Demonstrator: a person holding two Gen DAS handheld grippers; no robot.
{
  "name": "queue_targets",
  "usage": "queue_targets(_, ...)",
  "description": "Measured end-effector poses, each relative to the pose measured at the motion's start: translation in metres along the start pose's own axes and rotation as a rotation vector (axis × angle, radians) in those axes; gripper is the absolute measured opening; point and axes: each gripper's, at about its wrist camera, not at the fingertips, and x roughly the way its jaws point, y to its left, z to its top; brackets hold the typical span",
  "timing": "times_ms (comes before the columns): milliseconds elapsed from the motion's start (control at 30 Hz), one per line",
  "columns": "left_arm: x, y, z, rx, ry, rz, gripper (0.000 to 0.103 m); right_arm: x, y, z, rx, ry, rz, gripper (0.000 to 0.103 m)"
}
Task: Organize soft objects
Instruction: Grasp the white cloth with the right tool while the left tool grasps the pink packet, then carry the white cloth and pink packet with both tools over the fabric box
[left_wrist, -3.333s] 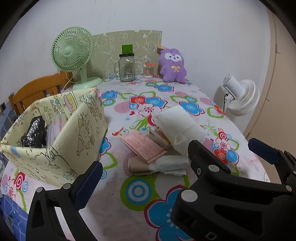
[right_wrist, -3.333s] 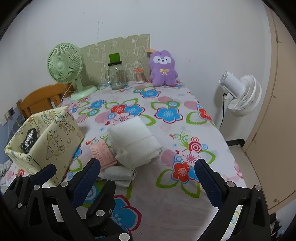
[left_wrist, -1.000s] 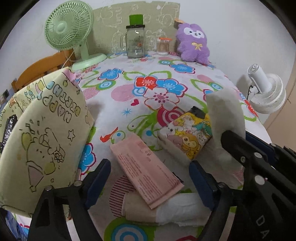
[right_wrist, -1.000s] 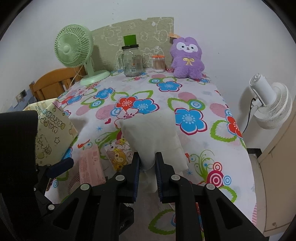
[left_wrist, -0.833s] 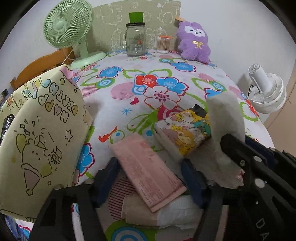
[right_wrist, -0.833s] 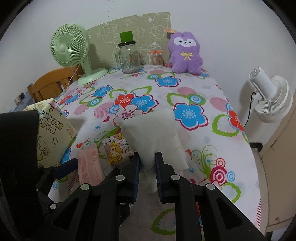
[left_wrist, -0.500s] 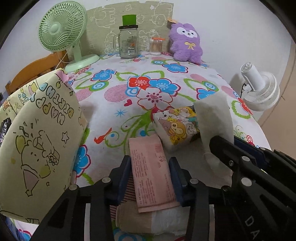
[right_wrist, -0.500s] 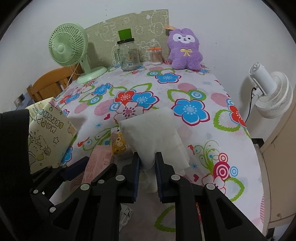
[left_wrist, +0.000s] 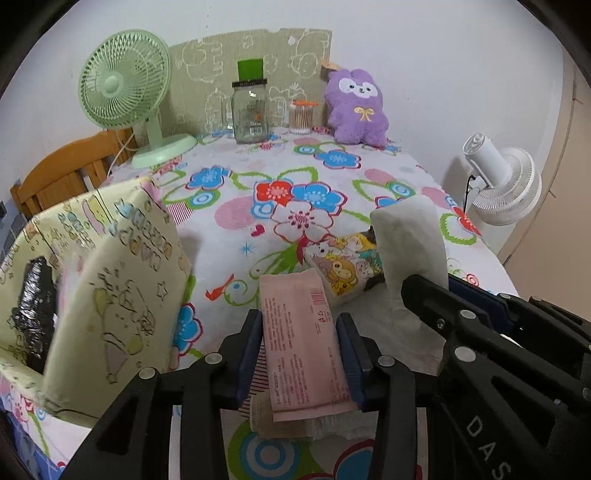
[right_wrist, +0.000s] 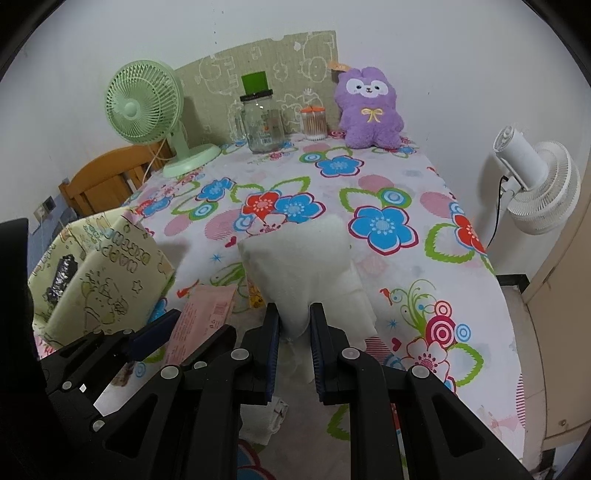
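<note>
My left gripper (left_wrist: 298, 325) is shut on a flat pink packet (left_wrist: 301, 339) and holds it above the table; the packet also shows in the right wrist view (right_wrist: 201, 317). My right gripper (right_wrist: 293, 321) is shut on a white soft pack (right_wrist: 306, 266), lifted clear of the table, also seen in the left wrist view (left_wrist: 408, 240). A cartoon-printed tissue pack (left_wrist: 341, 266) lies on the floral tablecloth (left_wrist: 266, 192). A beige and white folded cloth (left_wrist: 295, 424) lies under the pink packet. A yellow paper gift bag (left_wrist: 110, 288) stands open at the left with a black item (left_wrist: 31, 295) inside.
At the table's far end stand a green desk fan (left_wrist: 125, 88), a glass jar with a green lid (left_wrist: 250, 110), a cotton swab pot (left_wrist: 301, 116) and a purple plush (left_wrist: 356, 107). A white fan (left_wrist: 498, 184) stands off the right edge. A wooden chair (left_wrist: 70, 166) is at the left.
My left gripper has closed on the pink packet and raised it off the folded cloth. My right gripper keeps holding the white pack up, uncovering the cartoon tissue pack.
</note>
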Motion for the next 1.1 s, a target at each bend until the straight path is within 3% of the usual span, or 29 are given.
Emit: queue_targets(1100,-0.103,-0.001,0.020,0.107,-0.177,-0.077,0.042,-0.103,0.029,0.021,-0.009,-0.143,-0.074,0.018)
